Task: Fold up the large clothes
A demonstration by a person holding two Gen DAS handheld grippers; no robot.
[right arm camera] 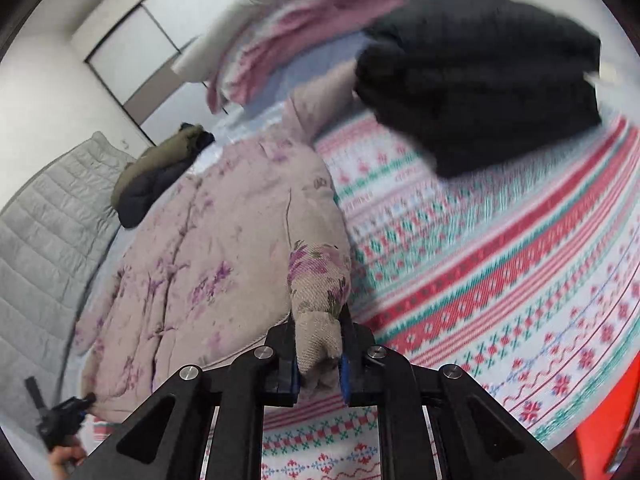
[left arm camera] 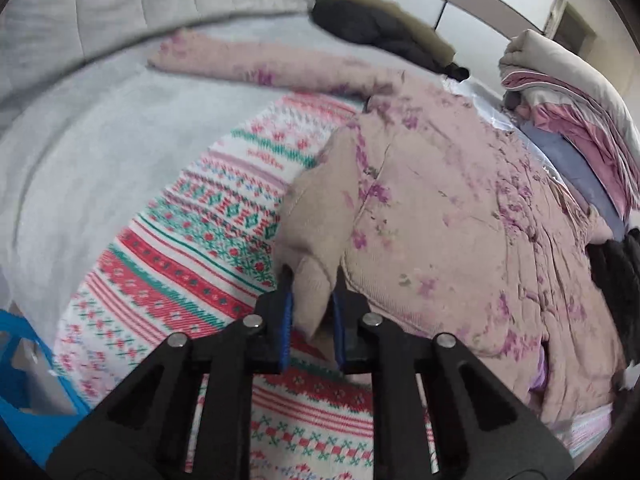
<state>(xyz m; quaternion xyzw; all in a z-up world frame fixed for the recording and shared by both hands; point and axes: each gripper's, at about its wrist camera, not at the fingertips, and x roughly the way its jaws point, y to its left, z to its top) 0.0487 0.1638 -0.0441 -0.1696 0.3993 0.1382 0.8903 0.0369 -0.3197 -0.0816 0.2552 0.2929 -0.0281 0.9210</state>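
Observation:
A large pink quilted garment with purple flowers (left arm camera: 460, 216) lies spread on a patterned bedspread (left arm camera: 192, 248); it also shows in the right wrist view (right arm camera: 208, 248). My left gripper (left arm camera: 312, 304) is shut on the garment's lower edge, with plain beige lining folded up between the blue pads. One sleeve (left arm camera: 256, 64) stretches toward the far left. My right gripper (right arm camera: 318, 360) is shut on the end of the other sleeve (right arm camera: 316, 272), lifted off the bedspread (right arm camera: 500, 280). The left gripper also shows in the right wrist view (right arm camera: 64, 408) at the garment's far corner.
A dark jacket with olive trim (left arm camera: 384, 28) lies by the grey headboard (left arm camera: 120, 12). A black garment (right arm camera: 480, 76) lies on the bedspread at the right. Folded pink and white bedding (left arm camera: 568, 100) is stacked at the bed's far end. A blue object (left arm camera: 24, 376) sits at the lower left.

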